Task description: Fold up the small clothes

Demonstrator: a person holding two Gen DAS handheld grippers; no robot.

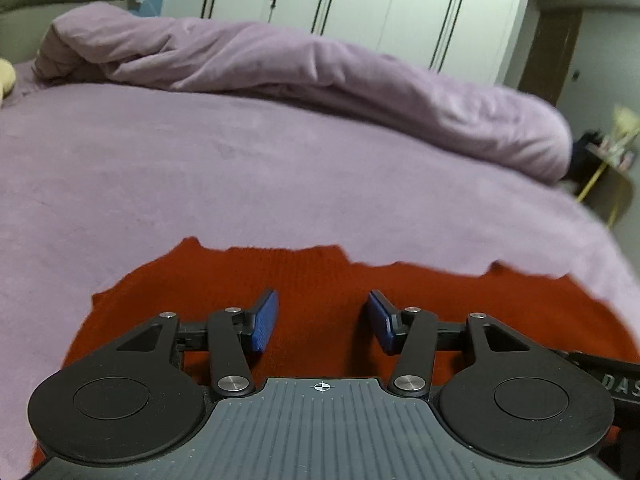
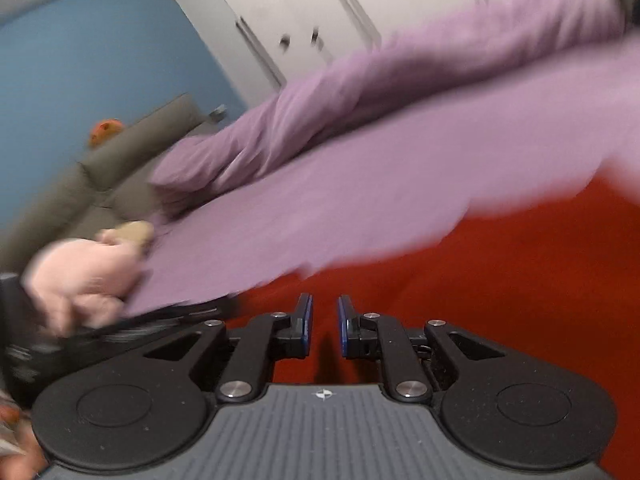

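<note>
A red knitted garment point(image 1: 320, 280) lies flat on the purple bed cover point(image 1: 240, 168). My left gripper point(image 1: 322, 320) hovers just over the garment, its blue pads wide apart and empty. In the right wrist view the same red garment point(image 2: 500, 280) fills the lower right, blurred by motion. My right gripper point(image 2: 325, 326) is over the cloth with its blue pads a narrow gap apart and nothing between them. The person's hand point(image 2: 84, 276) on the left gripper shows at the left edge.
A bunched purple duvet point(image 1: 320, 76) lies along the far side of the bed. White wardrobe doors point(image 1: 360, 0) stand behind it. A grey-green headboard point(image 2: 100, 176) and blue wall point(image 2: 100, 60) are to the left. A small side table point(image 1: 612, 168) stands beyond the bed's right edge.
</note>
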